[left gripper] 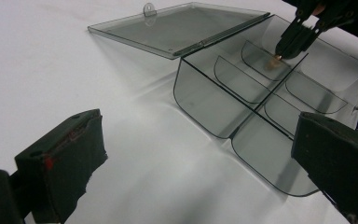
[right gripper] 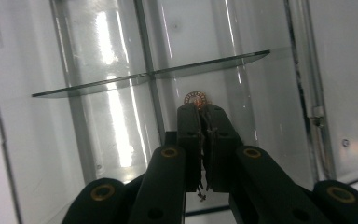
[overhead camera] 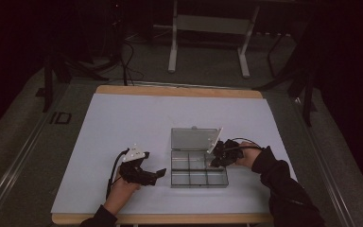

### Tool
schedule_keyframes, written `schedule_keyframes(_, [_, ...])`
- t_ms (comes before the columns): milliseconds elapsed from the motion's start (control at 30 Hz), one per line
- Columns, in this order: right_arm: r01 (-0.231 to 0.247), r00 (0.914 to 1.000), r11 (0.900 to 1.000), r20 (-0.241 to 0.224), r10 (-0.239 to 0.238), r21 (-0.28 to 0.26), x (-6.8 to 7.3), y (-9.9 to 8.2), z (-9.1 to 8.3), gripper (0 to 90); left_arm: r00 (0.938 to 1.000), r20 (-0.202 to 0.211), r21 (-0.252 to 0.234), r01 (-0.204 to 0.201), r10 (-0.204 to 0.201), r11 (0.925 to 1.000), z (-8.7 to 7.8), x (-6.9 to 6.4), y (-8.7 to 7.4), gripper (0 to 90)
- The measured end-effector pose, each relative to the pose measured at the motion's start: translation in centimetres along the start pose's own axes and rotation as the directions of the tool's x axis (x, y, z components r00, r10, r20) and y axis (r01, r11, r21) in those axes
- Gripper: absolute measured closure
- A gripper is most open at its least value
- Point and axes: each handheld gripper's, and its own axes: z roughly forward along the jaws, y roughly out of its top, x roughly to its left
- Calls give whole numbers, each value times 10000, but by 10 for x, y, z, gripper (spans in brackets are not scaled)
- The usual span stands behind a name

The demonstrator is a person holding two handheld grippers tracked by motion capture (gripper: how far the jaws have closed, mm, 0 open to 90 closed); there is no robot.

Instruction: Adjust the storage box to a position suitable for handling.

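One small round disc (right gripper: pixel 196 98), coppery with a toothed rim, sits just past the tips of the right gripper (right gripper: pixel 205 112), down in a compartment of the clear box (overhead camera: pixel 198 177). Jaws are pressed together; the disc's edge looks pinched at the very tips, though I cannot be sure it is not merely resting against them. Left gripper view shows the same tips (left gripper: pixel 286 46) touching a small tan spot (left gripper: pixel 274 60) on the compartment floor.

Handling, as a judgement: disc looks thin, stiff and very light, likely to skate on smooth plastic or flick out of a tip pinch. Best hold is across its rim, edge-on, with little squeeze. Box is thin hard plastic, light, slick on the white mat (overhead camera: pixel 123 123); it could slide if nudged. Lid (overhead camera: pixel 191 138) lies open flat beyond the box, away from the person.

Pose: right hand (overhead camera: pixel 246 157) reaches in from the box's right side, gripper angled steeply downward into a rear cell. Left gripper (overhead camera: pixel 146 172) rests low on the mat beside the box's left wall, jaws wide apart, nothing between them, pointing toward the box.
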Motion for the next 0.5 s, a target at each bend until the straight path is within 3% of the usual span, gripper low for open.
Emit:
schedule_keyframes(200, [-71,10000,9999,-11,71,91,1,1,4,827,10000,-40,-18,11,-11,10000,0,0,0,33])
schedule_keyframes(367, [-69,9997,9999,238,73,-145,4,-1,-9,787,9999,-61,-66,117,-117,9999,-1,1,0,32])
schedule_keyframes(500, [-308,9988,9975,364,332,-639,6,-7,-23,747,9999,-40,-98,164,-165,9998,-1,1,0,32])
